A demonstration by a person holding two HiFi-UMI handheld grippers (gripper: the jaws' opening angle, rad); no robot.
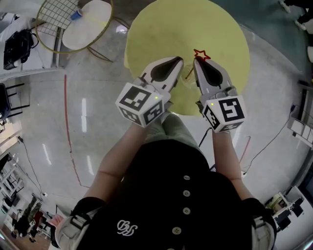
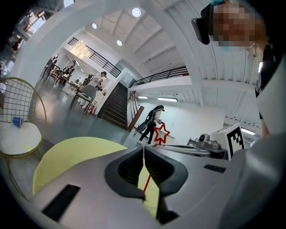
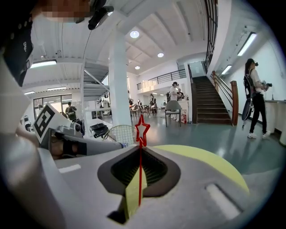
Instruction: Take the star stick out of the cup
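The star stick [image 3: 142, 129] is a thin red rod with an outlined star on top. It stands upright between the pads of my right gripper [image 3: 140, 154], which is shut on its shaft. In the head view the star [image 1: 201, 53] shows just beyond the right gripper [image 1: 199, 62], over the yellow table. The clear cup [image 1: 188, 77] is faint and sits between the two grippers. My left gripper [image 2: 143, 151] is shut, with its tips [image 1: 181, 61] close beside the cup. I cannot tell whether it touches the cup. The stick's lower shaft [image 2: 146, 182] shows through the gap behind its pads.
The round yellow table [image 1: 161, 29] carries the cup near its front edge. A white round table with a wire-backed chair [image 1: 58, 14] stands to the far left. A red line [image 1: 68, 127] runs across the grey floor. People stand far off by the stairs [image 3: 254, 96].
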